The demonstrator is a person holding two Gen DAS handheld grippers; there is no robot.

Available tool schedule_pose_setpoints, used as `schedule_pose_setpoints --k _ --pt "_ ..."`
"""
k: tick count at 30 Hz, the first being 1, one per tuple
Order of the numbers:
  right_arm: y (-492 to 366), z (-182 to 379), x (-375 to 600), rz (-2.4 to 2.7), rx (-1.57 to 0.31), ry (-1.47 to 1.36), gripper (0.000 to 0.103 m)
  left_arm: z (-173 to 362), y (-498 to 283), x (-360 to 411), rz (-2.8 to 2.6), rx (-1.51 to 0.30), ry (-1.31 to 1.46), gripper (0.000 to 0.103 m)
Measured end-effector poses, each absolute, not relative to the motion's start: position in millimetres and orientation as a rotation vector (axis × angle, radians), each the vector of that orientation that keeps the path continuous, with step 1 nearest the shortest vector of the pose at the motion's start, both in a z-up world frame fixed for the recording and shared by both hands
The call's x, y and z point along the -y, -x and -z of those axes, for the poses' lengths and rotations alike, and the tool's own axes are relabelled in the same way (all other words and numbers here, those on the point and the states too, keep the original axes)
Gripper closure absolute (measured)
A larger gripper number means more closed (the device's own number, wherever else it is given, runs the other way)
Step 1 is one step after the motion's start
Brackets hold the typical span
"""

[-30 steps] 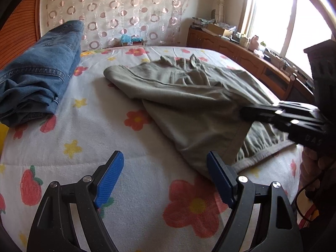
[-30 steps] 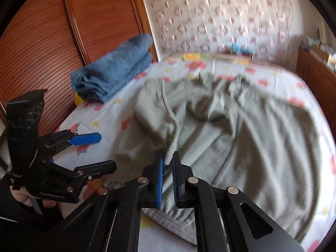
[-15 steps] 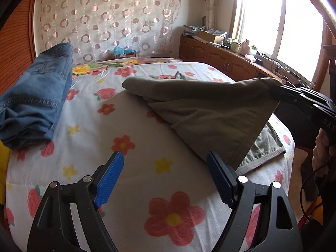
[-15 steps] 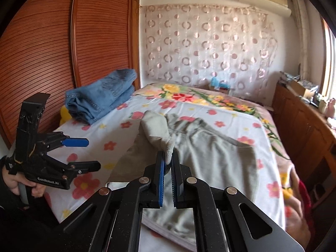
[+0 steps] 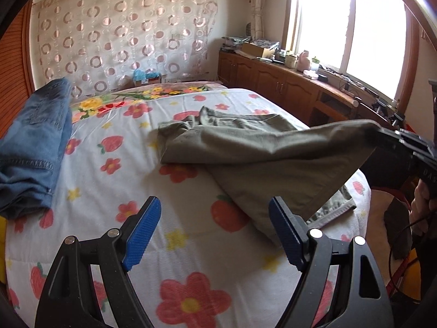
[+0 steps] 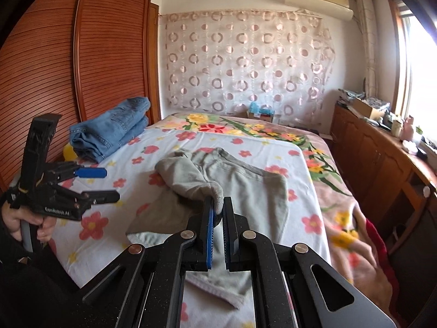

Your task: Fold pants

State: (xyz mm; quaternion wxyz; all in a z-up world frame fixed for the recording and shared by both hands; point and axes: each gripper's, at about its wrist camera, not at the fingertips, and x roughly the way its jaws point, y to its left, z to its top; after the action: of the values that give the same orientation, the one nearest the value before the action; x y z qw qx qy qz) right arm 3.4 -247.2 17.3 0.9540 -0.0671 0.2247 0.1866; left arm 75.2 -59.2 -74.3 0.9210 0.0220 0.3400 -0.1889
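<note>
A: Lying across the flowered bed [image 6: 273, 147], the grey-green pants [image 6: 254, 191] have one cuff end raised off the sheet; the rest is spread flat, waist end toward the curtain.

B: What is doing the lifting?

A: The right gripper [image 6: 217, 213]. Its fingers are pinched tight on the ribbed cuff, and in the left wrist view the cloth hangs from it like a slanted tent, the lower edge touching the bed.

B: And the other hand?

A: The left gripper [image 5: 215, 235] hovers over bare sheet just beside the near edge of the pants [image 5: 273, 155], fingers spread wide with nothing between them. It touches no cloth.

B: So which step is this?

A: I judge it the first fold: one leg raised, ready to be carried over onto the other leg or up toward the waist. Which of the two I cannot tell.

B: What does the next move need?

A: A steady sweep of the raised cuff across the flat part, kept low enough that the cloth lays down smooth. The free fingers could pin or take the near hem so the bottom layer does not drag along.

B: Anything else close by?

A: Folded blue jeans [image 6: 109, 131] by the wooden wardrobe [image 6: 68, 54], well apart from the work.
</note>
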Motion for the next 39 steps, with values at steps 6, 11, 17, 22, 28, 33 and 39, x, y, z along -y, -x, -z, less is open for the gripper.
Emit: schedule_pose_setpoints --k 6,11,17,22,28,33,39 --pt "16 -10 254 -0.341 -0.476 0.101 0.097 73 -76 75 0.415 -0.698 -0.063 0.021" --pt "28 -7 261 -0.324 -0.497 0.081 0.097 77 -77 85 0.428 -0.709 -0.085 0.021" --pt "23 -1 269 -0.314 -0.557 0.056 0.097 82 -80 96 0.434 -0.723 -0.107 0.021" --pt "22 11 271 -0.299 -0.625 0.047 0.097 91 -83 105 0.438 -0.747 -0.127 0.021" --pt "17 6 278 -0.306 -0.66 0.013 0.097 107 -86 107 0.43 -0.792 -0.153 0.021" --pt "18 -9 285 -0.286 -0.653 0.008 0.085 118 -87 108 0.423 -0.825 -0.171 0.021" --pt "26 -21 294 -0.276 -0.631 -0.011 0.072 120 -85 104 0.426 -0.83 -0.141 0.021"
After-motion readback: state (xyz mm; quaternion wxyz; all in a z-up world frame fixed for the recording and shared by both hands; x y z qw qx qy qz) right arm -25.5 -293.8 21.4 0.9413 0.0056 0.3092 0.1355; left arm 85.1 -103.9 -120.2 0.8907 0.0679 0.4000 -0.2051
